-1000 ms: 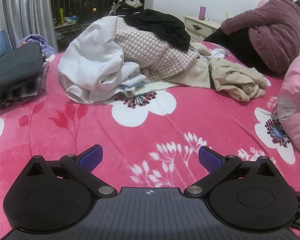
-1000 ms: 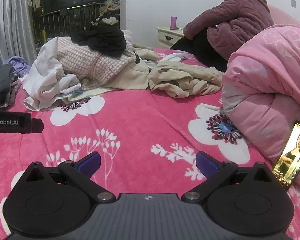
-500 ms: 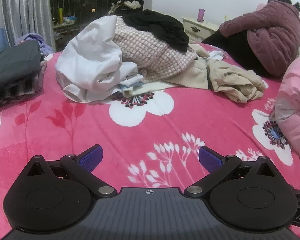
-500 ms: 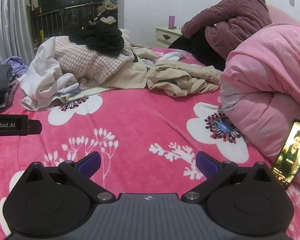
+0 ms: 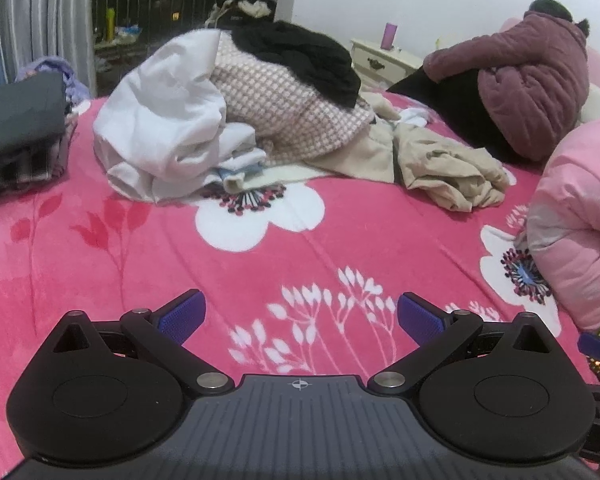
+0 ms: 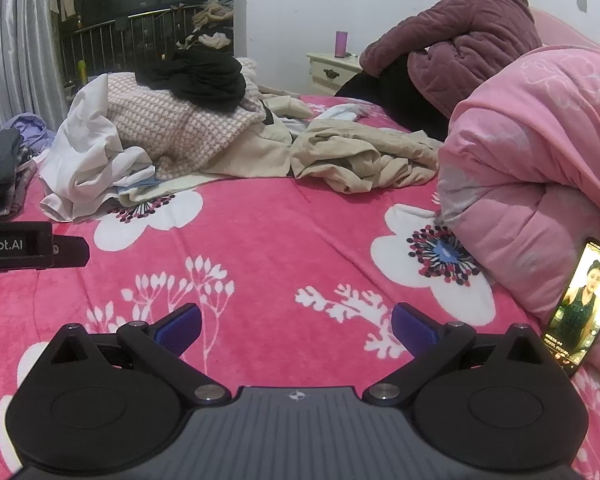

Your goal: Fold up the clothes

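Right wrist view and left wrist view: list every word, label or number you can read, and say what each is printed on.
"Robot.AI": white letters on the black body of the left gripper, cut off at the frame's left edge, so the start may be missing.
Phone propped against the pink quilt: small on-screen text, too blurred to read.
Left wrist view: no readable text.

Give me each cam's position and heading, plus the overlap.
Left wrist: on the left hand-held gripper, open, low over the pink bedspread, facing the clothes pile.
Right wrist: on the right hand-held gripper, open, same heading; left unit's body at left edge, phone right.
Shared: pile, beige garment, seated person.
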Action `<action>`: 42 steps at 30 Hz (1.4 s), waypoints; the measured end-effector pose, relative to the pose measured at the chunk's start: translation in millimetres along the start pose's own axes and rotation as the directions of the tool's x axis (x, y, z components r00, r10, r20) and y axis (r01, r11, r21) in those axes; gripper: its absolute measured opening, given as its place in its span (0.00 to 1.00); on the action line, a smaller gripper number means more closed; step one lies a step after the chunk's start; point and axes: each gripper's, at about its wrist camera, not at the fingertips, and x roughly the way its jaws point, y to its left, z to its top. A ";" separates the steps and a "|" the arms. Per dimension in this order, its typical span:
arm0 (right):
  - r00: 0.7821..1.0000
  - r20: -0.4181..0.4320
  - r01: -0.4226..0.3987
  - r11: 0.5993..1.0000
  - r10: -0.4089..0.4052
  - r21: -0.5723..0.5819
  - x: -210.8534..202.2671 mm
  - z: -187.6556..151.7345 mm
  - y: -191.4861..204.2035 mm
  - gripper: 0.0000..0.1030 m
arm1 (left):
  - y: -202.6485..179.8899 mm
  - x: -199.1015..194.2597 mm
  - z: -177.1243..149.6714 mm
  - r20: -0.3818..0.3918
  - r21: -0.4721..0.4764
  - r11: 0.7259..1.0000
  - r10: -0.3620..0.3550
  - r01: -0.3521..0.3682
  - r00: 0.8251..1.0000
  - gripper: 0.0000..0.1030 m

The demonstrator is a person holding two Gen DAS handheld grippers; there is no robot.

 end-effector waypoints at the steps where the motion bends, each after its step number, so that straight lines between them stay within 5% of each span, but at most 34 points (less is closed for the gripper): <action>1: 1.000 0.000 0.000 1.000 0.000 0.000 0.0 0.0 -0.1 1.00 | -0.4 0.4 0.1 0.003 0.009 1.000 0.008 -0.008 1.000 1.00; 11: 1.000 -0.004 0.003 1.000 -0.003 -0.002 1.2 -1.0 0.5 1.00 | 10.3 1.3 0.2 0.023 -0.040 0.998 0.050 -0.049 0.999 1.00; 18: 1.000 -0.008 0.006 1.000 -0.006 -0.006 2.0 -1.8 2.4 1.00 | 8.6 6.0 0.6 -0.010 0.012 0.995 0.097 -0.097 0.995 1.00; 42: 1.000 -0.017 0.008 1.000 -0.008 -0.003 3.9 -4.4 1.3 1.00 | 6.6 8.0 -1.3 -0.030 0.024 0.997 0.075 -0.075 0.997 1.00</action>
